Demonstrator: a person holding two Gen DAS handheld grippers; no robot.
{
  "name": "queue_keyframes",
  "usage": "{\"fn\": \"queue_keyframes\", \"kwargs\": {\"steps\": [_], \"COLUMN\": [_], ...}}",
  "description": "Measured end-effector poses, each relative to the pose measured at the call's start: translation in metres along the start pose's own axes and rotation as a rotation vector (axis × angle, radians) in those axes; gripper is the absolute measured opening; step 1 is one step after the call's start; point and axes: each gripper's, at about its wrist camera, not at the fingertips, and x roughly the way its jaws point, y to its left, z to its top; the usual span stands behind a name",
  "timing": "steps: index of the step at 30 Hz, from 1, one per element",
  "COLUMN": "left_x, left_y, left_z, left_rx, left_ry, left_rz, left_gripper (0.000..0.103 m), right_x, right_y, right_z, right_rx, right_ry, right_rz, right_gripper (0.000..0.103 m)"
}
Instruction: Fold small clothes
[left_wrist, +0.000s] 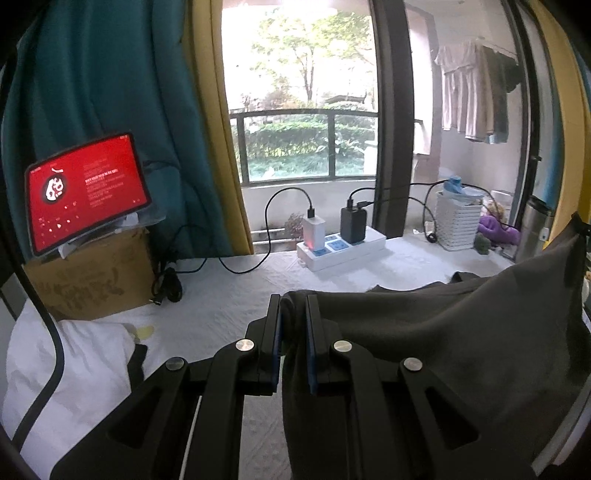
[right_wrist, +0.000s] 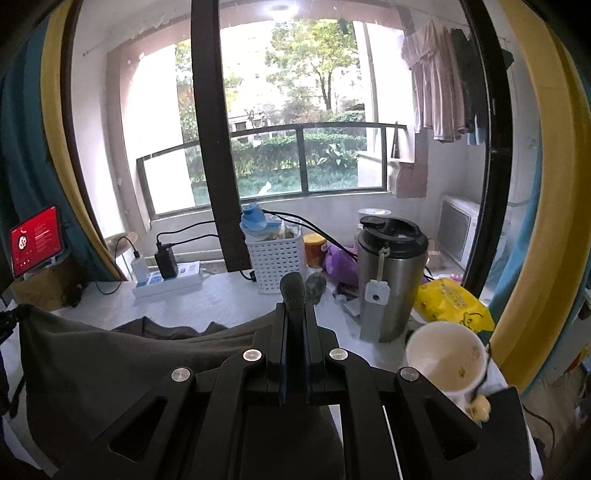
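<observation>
A dark grey garment (left_wrist: 424, 332) hangs stretched between both grippers above the white-covered table (left_wrist: 240, 295). My left gripper (left_wrist: 293, 302) is shut on one corner of it; the cloth bunches between the fingers and drapes right and down. My right gripper (right_wrist: 295, 314) is shut on the other corner, with a tuft of the garment (right_wrist: 110, 354) sticking up past the fingertips. The far grip shows at the right edge of the left wrist view and at the left edge of the right wrist view.
A white garment (left_wrist: 74, 369) lies at the left. Behind stand a cardboard box (left_wrist: 92, 277) with a red-screen tablet (left_wrist: 85, 192), a power strip with chargers (left_wrist: 340, 243), a white basket (right_wrist: 275, 258), a steel tumbler (right_wrist: 388, 277), a white mug (right_wrist: 443, 354) and a yellow bag (right_wrist: 454, 302).
</observation>
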Motion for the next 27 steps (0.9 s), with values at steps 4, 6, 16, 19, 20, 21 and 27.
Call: {"fn": "queue_keyframes", "kwargs": {"steps": [4, 6, 16, 19, 20, 21, 27], "left_x": [0.021, 0.029, 0.078, 0.094, 0.099, 0.103, 0.132], "left_y": [0.0, 0.0, 0.003, 0.001, 0.001, 0.001, 0.002], "left_z": [0.004, 0.007, 0.006, 0.0, -0.002, -0.005, -0.023], "left_rx": [0.0, -0.002, 0.0, 0.007, 0.007, 0.006, 0.006], "left_ry": [0.008, 0.006, 0.047, 0.071, 0.081, 0.092, 0.201], "left_rz": [0.01, 0.015, 0.028, 0.029, 0.029, 0.028, 0.028], "left_gripper": [0.01, 0.01, 0.01, 0.01, 0.01, 0.01, 0.011], "right_x": [0.024, 0.036, 0.098, 0.117, 0.123, 0.128, 0.159], "right_y": [0.0, 0.0, -0.006, -0.007, -0.007, -0.006, -0.011], "right_z": [0.008, 0.011, 0.015, 0.009, 0.006, 0.003, -0.016], "right_rx": [-0.004, -0.006, 0.004, 0.015, 0.011, 0.007, 0.001], "right_ry": [0.017, 0.026, 0.092, 0.128, 0.14, 0.154, 0.236], "right_rz": [0.006, 0.009, -0.002, -0.009, -0.016, -0.026, -0.081], "right_gripper": [0.006, 0.006, 0.006, 0.006, 0.006, 0.006, 0.006]}}
